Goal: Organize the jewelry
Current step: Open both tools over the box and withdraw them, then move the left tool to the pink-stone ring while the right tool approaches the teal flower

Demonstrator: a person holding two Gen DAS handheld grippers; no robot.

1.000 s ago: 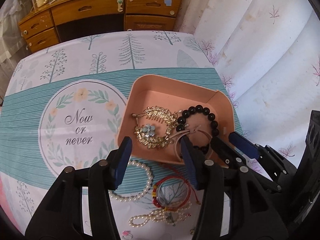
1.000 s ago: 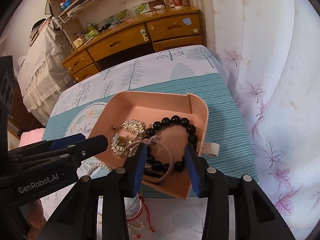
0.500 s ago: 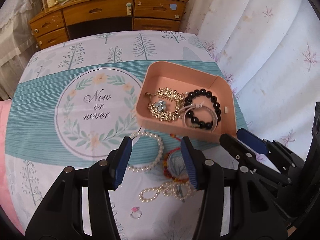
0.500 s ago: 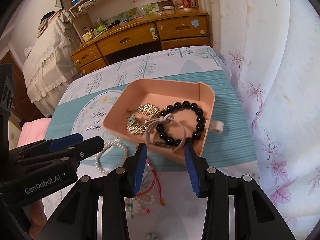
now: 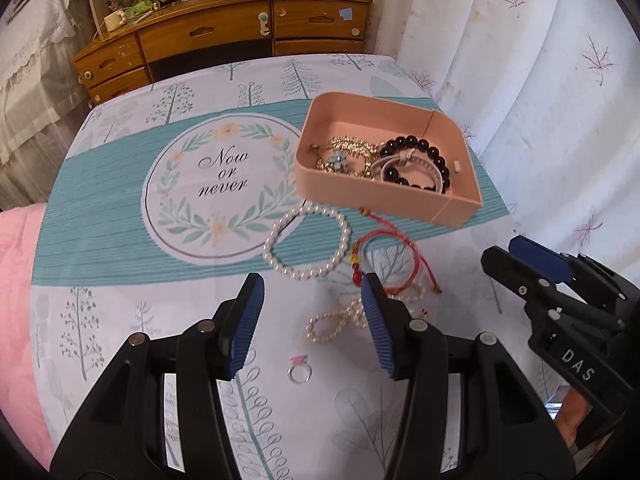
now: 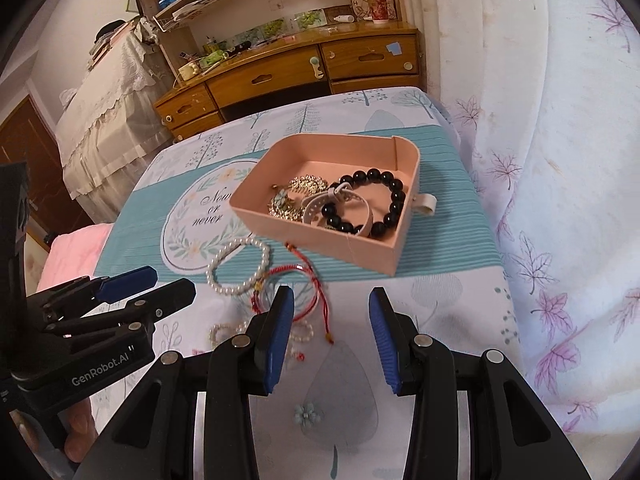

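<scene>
A pink tray [image 5: 384, 196] [image 6: 320, 240] on the tablecloth holds a black bead bracelet [image 5: 424, 148] [image 6: 384, 178], a gold hair comb [image 5: 348, 148] [image 6: 304, 186] and a pale band [image 6: 344, 208]. In front of it lie a pearl bracelet [image 5: 280, 268] [image 6: 216, 280], a red cord bracelet [image 5: 414, 252] [image 6: 304, 270], a small pearl strand [image 5: 324, 326] [image 6: 224, 330] and a silver ring [image 5: 299, 372]. My left gripper [image 5: 312, 320] is open and empty, above the cloth short of the pearls. My right gripper [image 6: 330, 330] is open and empty, near the red cord.
A wooden desk with drawers [image 5: 224, 36] [image 6: 288, 72] stands beyond the table's far edge. A white curtain [image 5: 540, 80] hangs along the right side. A pink cloth [image 5: 16, 300] lies at the left edge. A small flower piece [image 6: 306, 412] lies between my right fingers.
Both grippers have pulled back from the tray toward the near edge. The loose pearls, red cord and ring have come into full view. Both jaws stay open.
</scene>
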